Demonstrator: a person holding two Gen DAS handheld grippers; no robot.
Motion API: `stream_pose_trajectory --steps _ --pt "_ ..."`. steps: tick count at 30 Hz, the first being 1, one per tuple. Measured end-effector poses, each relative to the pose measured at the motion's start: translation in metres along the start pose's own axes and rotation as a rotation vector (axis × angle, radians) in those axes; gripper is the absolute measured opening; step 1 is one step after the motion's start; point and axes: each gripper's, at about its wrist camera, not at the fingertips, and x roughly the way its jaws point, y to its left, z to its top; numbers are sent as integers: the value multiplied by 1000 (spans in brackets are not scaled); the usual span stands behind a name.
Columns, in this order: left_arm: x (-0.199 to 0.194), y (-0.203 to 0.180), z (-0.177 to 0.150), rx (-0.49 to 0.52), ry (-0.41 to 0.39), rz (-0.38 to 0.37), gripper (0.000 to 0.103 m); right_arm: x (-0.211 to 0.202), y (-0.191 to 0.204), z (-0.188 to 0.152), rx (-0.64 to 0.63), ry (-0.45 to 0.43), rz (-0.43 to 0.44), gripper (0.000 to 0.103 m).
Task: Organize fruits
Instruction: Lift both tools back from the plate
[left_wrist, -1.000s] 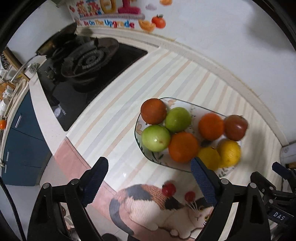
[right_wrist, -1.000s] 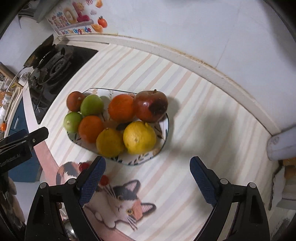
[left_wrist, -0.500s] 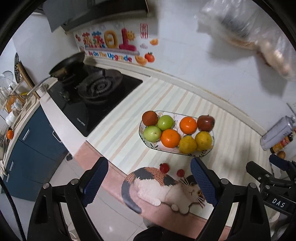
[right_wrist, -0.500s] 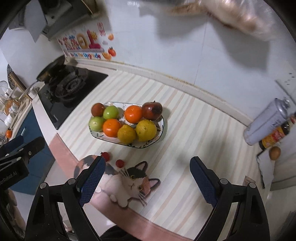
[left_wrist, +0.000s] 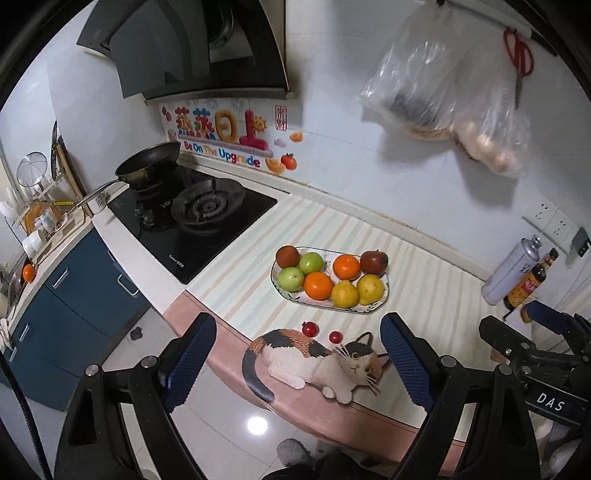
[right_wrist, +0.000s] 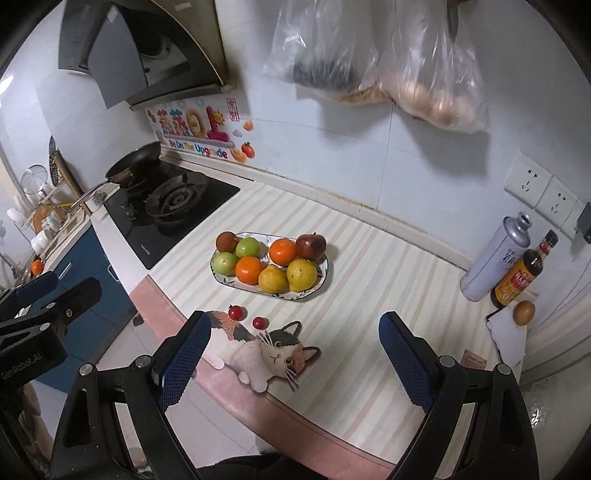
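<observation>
The left gripper (left_wrist: 297, 363) and right gripper (right_wrist: 293, 360) both gape wide, holding nothing. Mid-frame sits the fruit plate (left_wrist: 384, 295) (eight fruits aboard).

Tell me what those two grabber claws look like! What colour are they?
Both are black frames with two fingers, each tipped with a dark blue, bumpy pad. The left gripper has a thin black cable at the picture's left edge. From its camera the right gripper carries white letters "DAS"; from the right camera, the left one's side reads "GenRobot.AI".
</observation>
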Motion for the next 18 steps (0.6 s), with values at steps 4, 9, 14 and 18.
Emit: stream_pose_trajectory --steps 4,9,14,18 --pt "-12 -4 -6 6 -11 -4 91 -14 -3 -3 3 -21 3 94" --pt "-19 -5 -9 7 -18 -7 91 -24 -5 -3 12 -34 10 94" --pt "-19 -4 -9 2 -22 -14 91 -22 -7 4 24 -40 16 94" --pt "-16 -3 -6 -3 -20 -17 91 -12 -10 7 45 -24 35 95"
